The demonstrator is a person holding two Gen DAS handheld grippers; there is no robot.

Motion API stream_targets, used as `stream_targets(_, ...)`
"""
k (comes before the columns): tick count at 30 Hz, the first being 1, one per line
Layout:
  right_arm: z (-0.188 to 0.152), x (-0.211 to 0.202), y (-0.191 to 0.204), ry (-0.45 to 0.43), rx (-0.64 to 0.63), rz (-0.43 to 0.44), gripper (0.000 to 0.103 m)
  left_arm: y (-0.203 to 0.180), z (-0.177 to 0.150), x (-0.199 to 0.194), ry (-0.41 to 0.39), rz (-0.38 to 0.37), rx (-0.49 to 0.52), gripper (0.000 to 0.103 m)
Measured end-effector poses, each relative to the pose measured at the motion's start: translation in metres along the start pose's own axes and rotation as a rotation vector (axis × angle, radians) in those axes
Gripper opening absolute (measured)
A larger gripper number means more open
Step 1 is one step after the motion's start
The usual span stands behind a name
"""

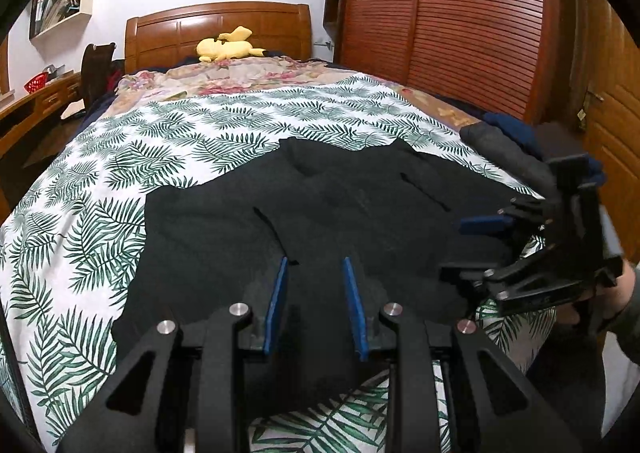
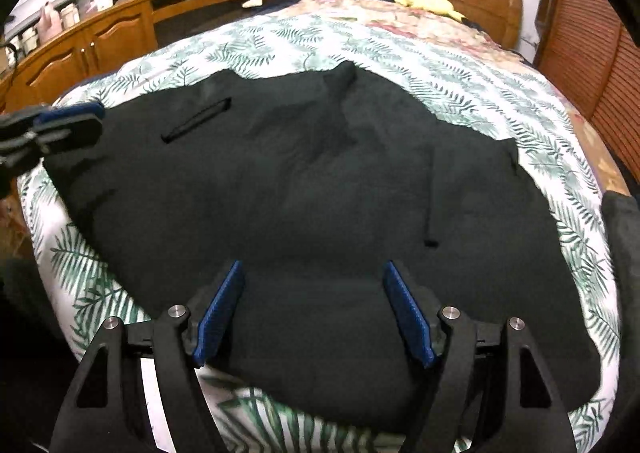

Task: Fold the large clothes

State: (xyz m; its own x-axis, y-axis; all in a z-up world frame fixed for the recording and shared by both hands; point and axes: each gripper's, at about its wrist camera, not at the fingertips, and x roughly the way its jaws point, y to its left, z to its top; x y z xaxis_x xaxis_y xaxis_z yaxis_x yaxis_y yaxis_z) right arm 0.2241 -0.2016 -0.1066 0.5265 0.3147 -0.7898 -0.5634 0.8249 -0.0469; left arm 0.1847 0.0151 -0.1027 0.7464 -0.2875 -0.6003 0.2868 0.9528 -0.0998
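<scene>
Garment edges lie inside bedspread; fingers spread above.

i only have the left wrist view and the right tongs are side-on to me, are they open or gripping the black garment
Observer: Open. The right wrist view shows the right tongs with blue pads wide apart over the black garment, and no fabric pinched.
Operator: where does the garment end near them
Observer: Its near edge lies just below them, with the leaf-print cover showing beyond.
Operator: what's along the bed's left side
Observer: Wooden cabinet doors, with containers on top.
</scene>
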Motion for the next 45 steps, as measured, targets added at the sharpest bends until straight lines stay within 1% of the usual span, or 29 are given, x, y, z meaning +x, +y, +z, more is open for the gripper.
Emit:
stream_targets(4, -0.007, -0.024, -0.007, -0.024, -0.001, -0.033, 0.074, -0.007, -0.001, 0.001, 0.000, -0.016, 0.009, 0.027)
stream_targets(7, -0.015, -0.044, -0.021, -0.048, 0.035, -0.059, 0.074, -0.018, -0.001, 0.004, 0.007, -0.037, 0.028, 0.027)
stream_targets(10, -0.026, -0.060, -0.038, -0.058, 0.066, -0.113, 0.075, -0.030, 0.000, 0.007, 0.011, -0.065, 0.044, 0.027)
stream_targets(14, -0.042, -0.074, -0.065, -0.050, 0.120, -0.180, 0.075, -0.049, 0.002, 0.013, 0.020, -0.100, 0.069, 0.027)
stream_targets(18, -0.050, -0.081, -0.087, -0.048, 0.176, -0.213, 0.075, -0.066, 0.000, 0.022, 0.040, -0.122, 0.096, 0.027)
stream_targets(23, -0.061, -0.083, -0.107, -0.045, 0.245, -0.227, 0.075, -0.082, -0.003, 0.032, 0.066, -0.141, 0.119, 0.027)
stream_targets(25, -0.065, -0.082, -0.113, -0.040, 0.267, -0.230, 0.076, -0.085, -0.005, 0.035, 0.075, -0.143, 0.123, 0.027)
stream_targets(27, -0.069, -0.079, -0.121, -0.033, 0.295, -0.224, 0.077, -0.087, -0.005, 0.039, 0.085, -0.143, 0.126, 0.027)
stream_targets(29, -0.073, -0.078, -0.127, -0.032, 0.318, -0.193, 0.078, -0.088, -0.006, 0.042, 0.092, -0.142, 0.126, 0.027)
stream_targets(32, -0.077, -0.075, -0.134, -0.032, 0.341, -0.191, 0.080, -0.089, -0.009, 0.047, 0.106, -0.137, 0.127, 0.027)
stream_targets(39, -0.083, -0.063, -0.149, -0.010, 0.424, -0.126, 0.086, -0.089, -0.012, 0.055, 0.122, -0.127, 0.133, 0.027)
stream_targets(42, -0.088, -0.057, -0.153, 0.006, 0.463, -0.090, 0.086, -0.090, -0.014, 0.057, 0.126, -0.124, 0.136, 0.027)
stream_targets(44, -0.088, -0.056, -0.151, 0.013, 0.457, -0.079, 0.086, -0.091, -0.014, 0.058, 0.128, -0.123, 0.138, 0.027)
stream_targets(45, -0.088, -0.056, -0.149, 0.013, 0.447, -0.071, 0.079, -0.091, -0.014, 0.057, 0.128, -0.123, 0.138, 0.027)
